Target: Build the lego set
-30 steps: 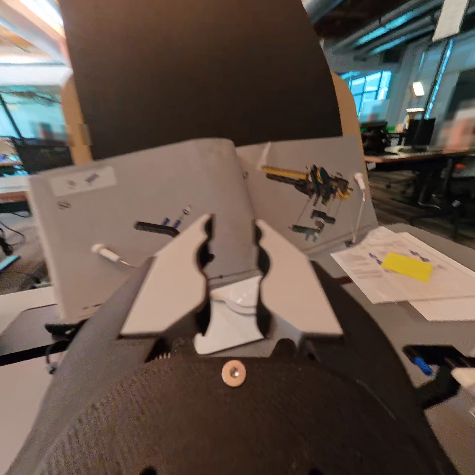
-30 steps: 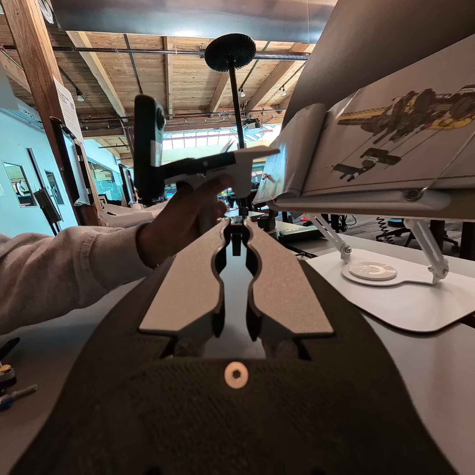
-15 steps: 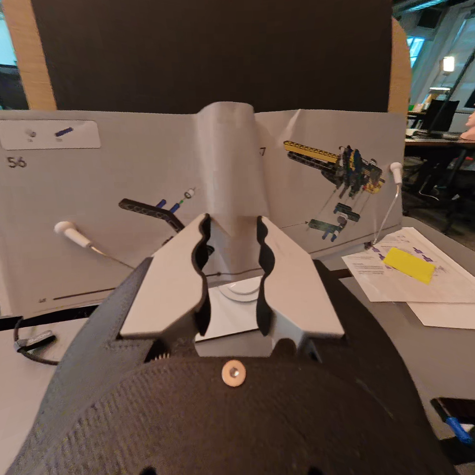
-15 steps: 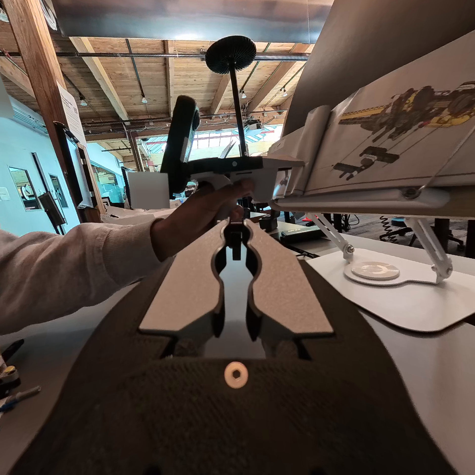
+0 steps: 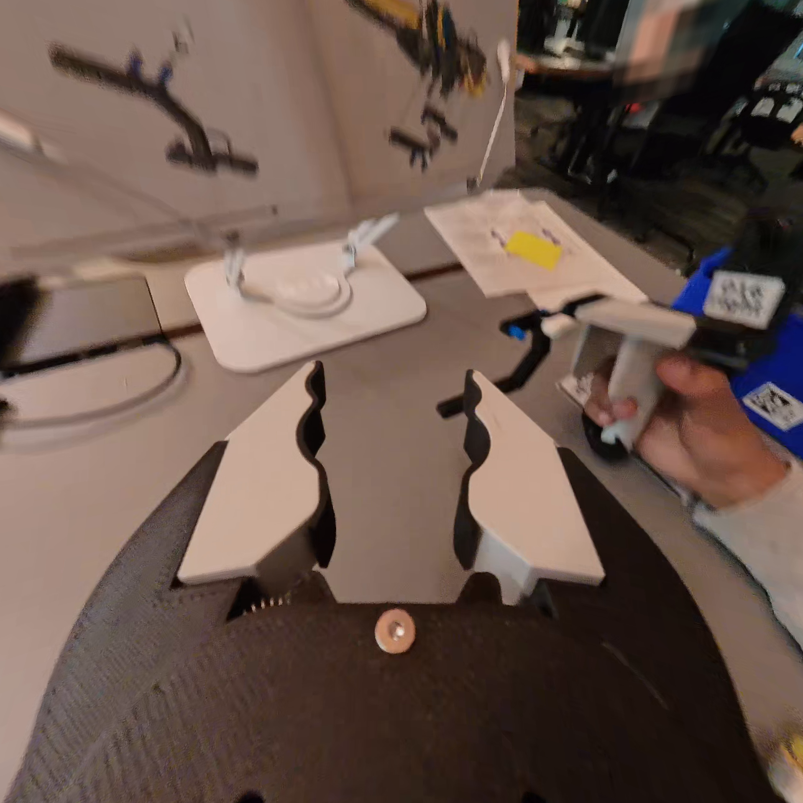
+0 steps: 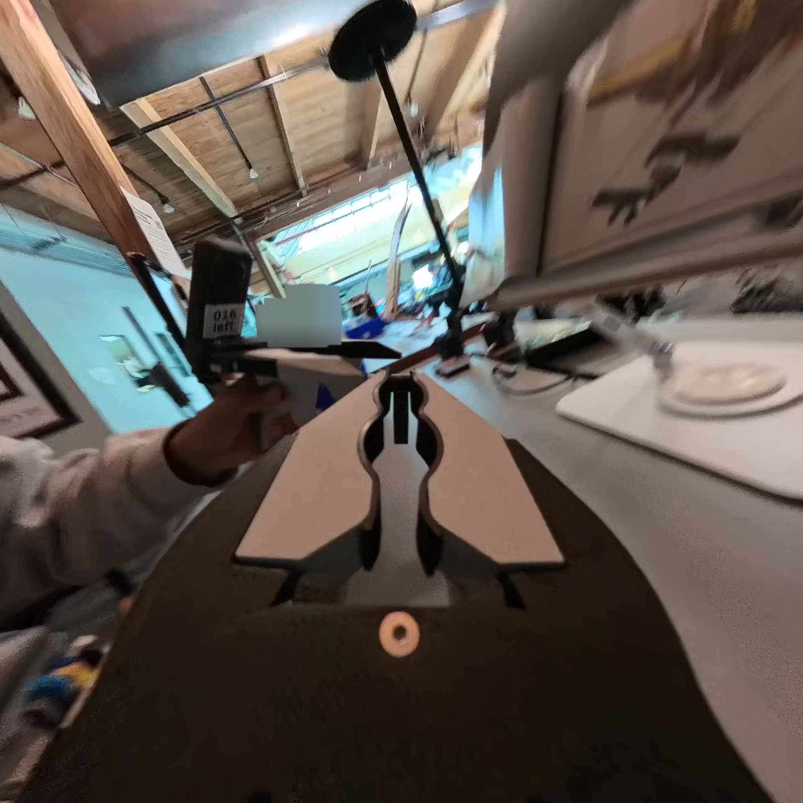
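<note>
My left gripper (image 5: pixel 395 376) is open and empty, low over the grey table (image 5: pixel 382 456). My right gripper (image 6: pixel 399 380) is shut on a black bent lego beam (image 6: pixel 399 417). In the left wrist view the right gripper (image 5: pixel 558 323) comes in from the right in a person's hand (image 5: pixel 695 430). There the black beam (image 5: pixel 528 363), with a blue pin near its top, hangs just right of my left fingertips (image 5: pixel 473 391). The left gripper (image 6: pixel 369 350) also shows at the left of the right wrist view.
The open instruction booklet (image 5: pixel 260 108) stands on a white stand with a flat base (image 5: pixel 269 334) at the back. Papers with a yellow note (image 5: pixel 532 250) lie at the back right. A black pole with a disc top (image 6: pixel 373 39) rises behind. Blurred loose pieces (image 6: pixel 56 686) lie at the lower left.
My left gripper has opened wider and dropped toward the table, so the booklet slid up out of view. The right gripper with the black beam has come into the left wrist view.
</note>
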Demonstrator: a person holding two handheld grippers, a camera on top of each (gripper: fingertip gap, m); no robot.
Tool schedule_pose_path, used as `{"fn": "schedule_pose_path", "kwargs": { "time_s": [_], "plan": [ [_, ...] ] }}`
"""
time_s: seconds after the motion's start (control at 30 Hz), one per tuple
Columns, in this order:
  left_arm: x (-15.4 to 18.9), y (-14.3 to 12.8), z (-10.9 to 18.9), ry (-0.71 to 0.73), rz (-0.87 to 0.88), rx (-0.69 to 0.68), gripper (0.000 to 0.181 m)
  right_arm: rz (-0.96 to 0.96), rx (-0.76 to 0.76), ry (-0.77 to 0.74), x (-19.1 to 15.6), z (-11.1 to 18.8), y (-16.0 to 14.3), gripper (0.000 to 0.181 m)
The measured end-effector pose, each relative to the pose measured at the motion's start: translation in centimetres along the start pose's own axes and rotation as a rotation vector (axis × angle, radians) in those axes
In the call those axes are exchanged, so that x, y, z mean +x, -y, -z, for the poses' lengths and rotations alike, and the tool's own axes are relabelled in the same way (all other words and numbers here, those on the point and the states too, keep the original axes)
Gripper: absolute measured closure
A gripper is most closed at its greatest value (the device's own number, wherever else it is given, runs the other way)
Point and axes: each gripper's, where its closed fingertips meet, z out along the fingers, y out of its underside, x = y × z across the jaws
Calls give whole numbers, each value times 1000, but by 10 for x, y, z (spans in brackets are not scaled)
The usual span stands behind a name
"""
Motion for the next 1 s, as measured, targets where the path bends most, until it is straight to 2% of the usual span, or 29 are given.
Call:
{"fn": "schedule_pose_path", "kwargs": {
  "time_s": [0.17,0.3,0.47,0.67,0.83,1.0],
  "plan": [
    [8,-66,52,-11,33,-136,117,-421,-218,-15,6,-18,-50,176],
    [9,-93,78,-6,47,-146,117,-612,-230,-127,6,-24,-80,175],
    [16,-104,99,-59,103,-104,118,-478,-361,-312,18,-22,-102,174],
    [26,-105,121,-66,60,19,122,-475,-344,-351,26,-17,-101,173],
    [29,-108,120,-120,115,69,119,-465,-380,-395,31,-13,-106,162],
    [37,-100,124,-209,177,167,116,-440,-388,-404,33,-9,-104,162]
  ]
}}
